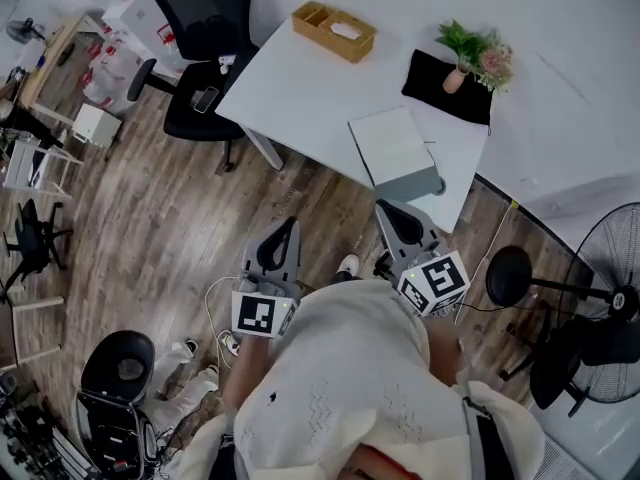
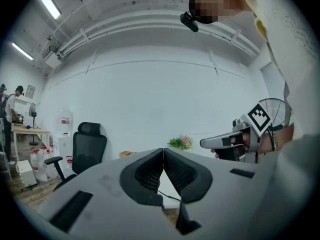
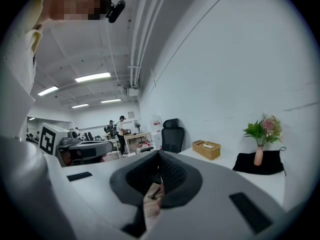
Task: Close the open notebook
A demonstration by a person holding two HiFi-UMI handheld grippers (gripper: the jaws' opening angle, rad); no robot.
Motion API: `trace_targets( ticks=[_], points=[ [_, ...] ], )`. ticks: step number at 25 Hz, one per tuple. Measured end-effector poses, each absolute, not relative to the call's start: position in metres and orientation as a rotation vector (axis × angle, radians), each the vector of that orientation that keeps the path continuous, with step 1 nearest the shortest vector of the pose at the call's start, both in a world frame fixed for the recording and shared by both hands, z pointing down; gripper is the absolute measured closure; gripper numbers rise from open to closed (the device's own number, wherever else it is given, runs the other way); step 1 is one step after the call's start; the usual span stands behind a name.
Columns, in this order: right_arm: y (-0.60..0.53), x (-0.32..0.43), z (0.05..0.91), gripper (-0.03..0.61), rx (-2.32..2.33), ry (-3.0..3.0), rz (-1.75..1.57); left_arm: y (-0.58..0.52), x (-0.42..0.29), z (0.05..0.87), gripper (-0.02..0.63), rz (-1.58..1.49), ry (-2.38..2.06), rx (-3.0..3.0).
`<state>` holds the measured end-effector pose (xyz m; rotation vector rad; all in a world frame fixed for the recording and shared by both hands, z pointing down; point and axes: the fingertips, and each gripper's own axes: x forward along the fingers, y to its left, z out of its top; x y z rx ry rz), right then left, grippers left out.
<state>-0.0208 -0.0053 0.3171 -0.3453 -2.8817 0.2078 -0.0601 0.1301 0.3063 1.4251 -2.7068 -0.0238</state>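
The notebook (image 1: pixel 395 153) lies on the white table (image 1: pixel 300 93) near its front edge, pale cover up and thick grey edge showing; it looks closed. Both grippers are held low in front of the person's body, short of the table and apart from the notebook. My left gripper (image 1: pixel 289 228) points over the wooden floor, its jaws pressed together (image 2: pixel 163 152) with nothing between them. Just below the table's front corner, my right gripper (image 1: pixel 394 211) is also shut and empty (image 3: pixel 159 157). Neither gripper view shows the notebook.
A wicker tray (image 1: pixel 334 31) stands at the table's back. A vase of flowers (image 1: pixel 470 53) rests on a black cloth (image 1: pixel 440 83) at the right. A black office chair (image 1: pixel 205 38) is left of the table. A floor fan (image 1: pixel 600 308) and round stool (image 1: pixel 508 268) stand right.
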Motion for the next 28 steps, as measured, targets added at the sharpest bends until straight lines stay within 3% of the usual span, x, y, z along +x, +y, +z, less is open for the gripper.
trace_targets(
  ticks=[14,28],
  points=[
    [-0.072,-0.010,0.326,0.577,-0.108,-2.902,0.299,0.058,-0.075,0.316,0.601,0.040,-2.587,1.634],
    [-0.131,-0.013,0.326,0.577,0.453,-2.888,0.338,-0.032,-0.124,0.317,0.601,0.012,-2.249,2.092]
  ],
)
